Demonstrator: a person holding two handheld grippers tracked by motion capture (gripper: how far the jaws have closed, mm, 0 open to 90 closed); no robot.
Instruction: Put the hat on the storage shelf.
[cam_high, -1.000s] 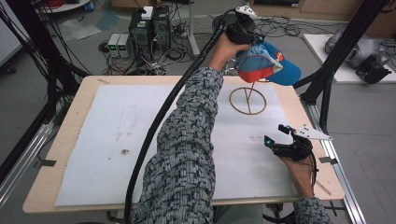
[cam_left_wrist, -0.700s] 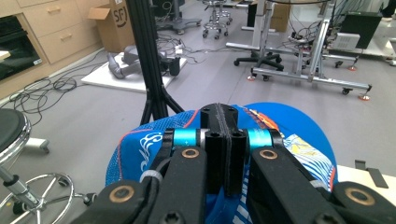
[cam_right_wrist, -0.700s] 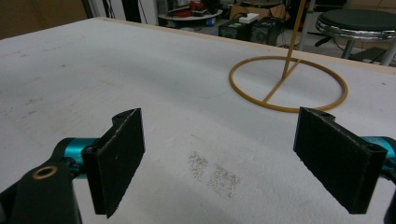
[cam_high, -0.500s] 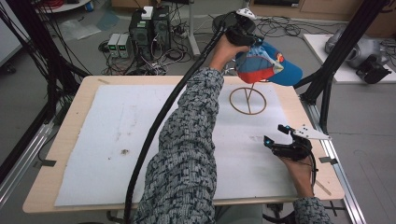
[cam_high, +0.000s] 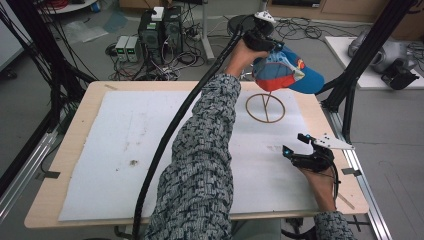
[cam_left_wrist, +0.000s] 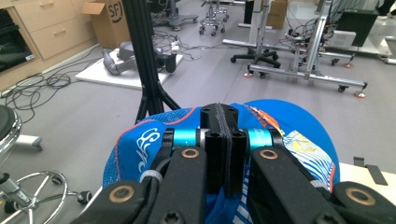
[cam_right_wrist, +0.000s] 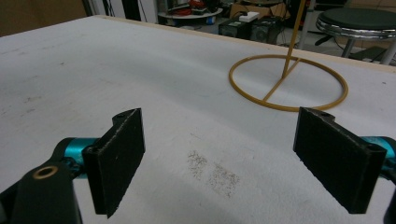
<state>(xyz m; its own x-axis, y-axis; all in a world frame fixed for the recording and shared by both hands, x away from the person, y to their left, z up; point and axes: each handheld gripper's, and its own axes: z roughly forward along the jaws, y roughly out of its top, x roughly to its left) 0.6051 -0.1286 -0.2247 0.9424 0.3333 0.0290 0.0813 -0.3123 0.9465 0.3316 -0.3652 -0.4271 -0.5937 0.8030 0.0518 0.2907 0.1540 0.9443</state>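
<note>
Blue fabric makes up most of the cap (cam_high: 284, 71) we hold, with a red underside at the crown, white and orange print on the panels and a plain blue brim pointing right. We have it raised off the table (cam_high: 90, 107), over the far edge, just above and beyond the wooden stand (cam_high: 265, 107), a thin ring base with an upright stick. In the high view the stick's top sits right under the cap; whether they touch we cannot tell.

Our left gripper (cam_high: 261, 40) pinches the cap at its top rear, so the cap hangs below and to the right of it. In the left gripper view the two jaws meet flat on the blue cloth (cam_left_wrist: 275, 121), which spreads out on both sides of them.

Our left arm, in a patterned sleeve (cam_high: 200, 165), stretches diagonally across the white mat (cam_high: 115, 145) to the far right.

Our right gripper (cam_high: 300, 149) rests low near the table's right edge, jaws spread wide with nothing between, aimed at the stand (cam_right_wrist: 288, 81).
</note>
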